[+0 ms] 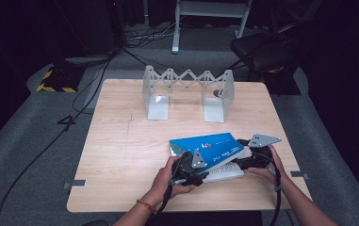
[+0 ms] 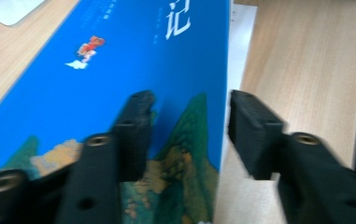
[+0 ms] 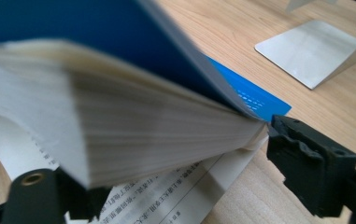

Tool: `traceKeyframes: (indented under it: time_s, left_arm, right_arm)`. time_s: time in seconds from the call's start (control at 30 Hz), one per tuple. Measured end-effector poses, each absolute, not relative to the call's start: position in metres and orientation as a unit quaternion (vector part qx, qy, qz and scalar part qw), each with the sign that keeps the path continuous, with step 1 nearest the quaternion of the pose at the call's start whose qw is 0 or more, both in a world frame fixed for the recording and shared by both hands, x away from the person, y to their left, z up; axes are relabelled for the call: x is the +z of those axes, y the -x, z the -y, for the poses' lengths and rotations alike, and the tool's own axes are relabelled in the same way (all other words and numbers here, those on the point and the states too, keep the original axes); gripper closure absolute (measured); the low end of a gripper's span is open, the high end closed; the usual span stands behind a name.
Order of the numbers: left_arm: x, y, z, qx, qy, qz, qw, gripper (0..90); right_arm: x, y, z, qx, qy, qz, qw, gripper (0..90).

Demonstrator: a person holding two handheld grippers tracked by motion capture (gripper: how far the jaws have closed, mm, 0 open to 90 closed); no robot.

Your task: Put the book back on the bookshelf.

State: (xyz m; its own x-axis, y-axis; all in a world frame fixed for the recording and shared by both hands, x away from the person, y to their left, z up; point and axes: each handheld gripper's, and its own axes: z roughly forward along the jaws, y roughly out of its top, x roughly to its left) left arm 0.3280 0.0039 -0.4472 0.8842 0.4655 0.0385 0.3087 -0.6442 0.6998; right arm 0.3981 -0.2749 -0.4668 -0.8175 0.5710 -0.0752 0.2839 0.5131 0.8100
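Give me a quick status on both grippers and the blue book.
Left gripper open, jaws straddling the blue book. Right gripper open at its page edge, book tilted up off a white book. Metal book stand behind, apart.

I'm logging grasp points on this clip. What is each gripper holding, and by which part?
Both grippers are at the blue book. The left gripper straddles its spine-side edge; the right gripper takes the page block at a corner. Firm clamping cannot be told.
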Motion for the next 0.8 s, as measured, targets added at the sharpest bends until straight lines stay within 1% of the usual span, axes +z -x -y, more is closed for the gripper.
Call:
traceKeyframes:
  time_s: [0.03, 0.07, 0.1, 0.13, 0.17, 0.2, 0.23, 0.3, 0.33, 0.37, 0.47, 0.5, 0.57, 0.63, 0.7, 0.77, 0.8]
  left_arm:
    - [-0.447, -0.325, 0.000, 0.111, -0.902, -0.212, 0.359, 42.8]
    - [-0.447, -0.324, 0.003, 0.122, -0.903, -0.214, 0.351, 37.5]
    - [-0.447, -0.322, 0.007, 0.131, -0.904, -0.214, 0.346, 34.1]
    - [-0.447, -0.321, 0.009, 0.136, -0.905, -0.214, 0.341, 31.7]
    - [-0.447, -0.321, 0.009, 0.136, -0.905, -0.214, 0.341, 30.8]
    - [-0.448, -0.321, 0.011, 0.147, -0.905, -0.221, 0.333, 30.8]
    - [-0.450, -0.322, 0.011, 0.151, -0.903, -0.230, 0.330, 32.2]
    - [-0.451, -0.325, 0.008, 0.162, -0.900, -0.236, 0.329, 40.1]
    - [-0.451, -0.325, 0.005, 0.173, -0.900, -0.235, 0.323, 50.0]
    - [-0.452, -0.327, 0.002, 0.168, -0.902, -0.231, 0.323, 56.4]
    - [-0.453, -0.328, 0.000, 0.169, -0.907, -0.216, 0.318, 60.1]
    - [-0.453, -0.326, 0.001, 0.175, -0.909, -0.209, 0.315, 60.1]
    - [-0.451, -0.324, 0.000, 0.190, -0.907, -0.199, 0.319, 67.3]
    - [-0.447, -0.326, -0.006, 0.185, -0.903, -0.201, 0.333, 71.4]
    - [-0.446, -0.330, -0.012, 0.168, -0.904, -0.199, 0.338, 72.4]
    - [-0.445, -0.331, -0.015, 0.167, -0.905, -0.195, 0.338, 72.9]
    - [-0.443, -0.333, -0.023, 0.160, -0.907, -0.189, 0.340, 73.0]
  right_arm:
    - [-0.466, -0.397, 0.273, 0.422, -0.248, -0.854, 0.177, 19.2]
    - [-0.466, -0.397, 0.273, 0.426, -0.250, -0.851, 0.180, 19.6]
    - [-0.465, -0.397, 0.274, 0.433, -0.254, -0.846, 0.178, 20.2]
    - [-0.464, -0.398, 0.274, 0.437, -0.257, -0.844, 0.175, 20.6]
    - [-0.464, -0.398, 0.274, 0.437, -0.257, -0.844, 0.175, 20.6]
    - [-0.463, -0.399, 0.273, 0.439, -0.258, -0.842, 0.176, 20.6]
    - [-0.462, -0.399, 0.272, 0.438, -0.256, -0.843, 0.179, 20.8]
    - [-0.461, -0.399, 0.272, 0.439, -0.256, -0.842, 0.182, 20.8]
    - [-0.461, -0.399, 0.271, 0.438, -0.254, -0.843, 0.182, 20.8]
    - [-0.461, -0.400, 0.271, 0.437, -0.253, -0.844, 0.181, 20.9]
    - [-0.461, -0.399, 0.270, 0.436, -0.250, -0.845, 0.181, 20.8]
    - [-0.461, -0.399, 0.270, 0.435, -0.248, -0.846, 0.182, 20.8]
    - [-0.461, -0.400, 0.270, 0.436, -0.246, -0.846, 0.182, 21.0]
    - [-0.462, -0.401, 0.273, 0.443, -0.247, -0.844, 0.172, 21.6]
    - [-0.462, -0.402, 0.276, 0.449, -0.239, -0.845, 0.164, 23.0]
    - [-0.461, -0.402, 0.278, 0.456, -0.223, -0.847, 0.156, 24.7]
    - [-0.461, -0.402, 0.279, 0.460, -0.216, -0.847, 0.155, 25.0]
